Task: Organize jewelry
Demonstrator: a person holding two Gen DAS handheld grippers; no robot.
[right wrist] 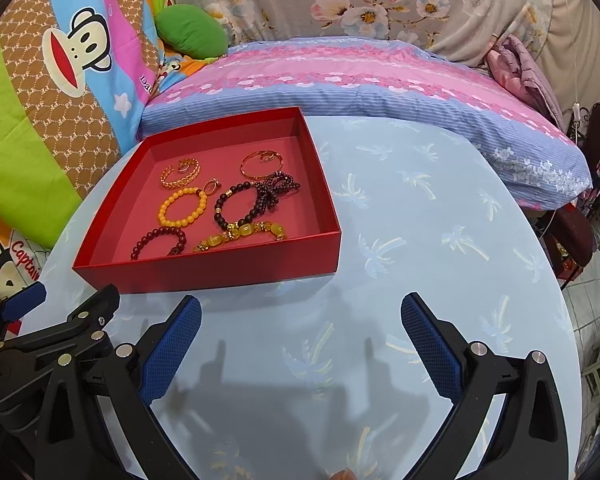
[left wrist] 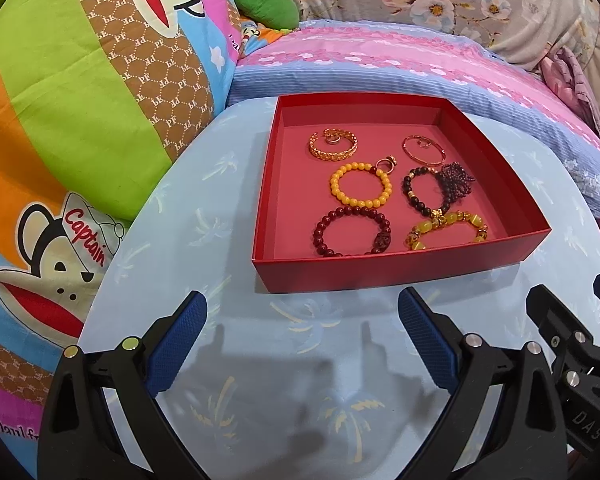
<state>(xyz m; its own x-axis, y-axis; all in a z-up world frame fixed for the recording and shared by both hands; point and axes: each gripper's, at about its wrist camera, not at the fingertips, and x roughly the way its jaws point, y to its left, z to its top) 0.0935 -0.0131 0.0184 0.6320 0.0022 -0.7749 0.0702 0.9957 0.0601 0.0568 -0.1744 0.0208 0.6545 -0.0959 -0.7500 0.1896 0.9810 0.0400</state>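
Note:
A shallow red box stands on a light blue round table. Inside it lie several bracelets: a gold chain bangle, a thin rose-gold bangle, a yellow bead bracelet, a dark bead bracelet, a dark red bead bracelet and a yellow stone bracelet. My left gripper is open, just in front of the box. My right gripper is open too, in front of the box's right corner. Both hold nothing.
Colourful cartoon bedding rises at the left of the table. A pink and blue pillow lies behind it, with a green cushion. A tiled floor drops off at the right.

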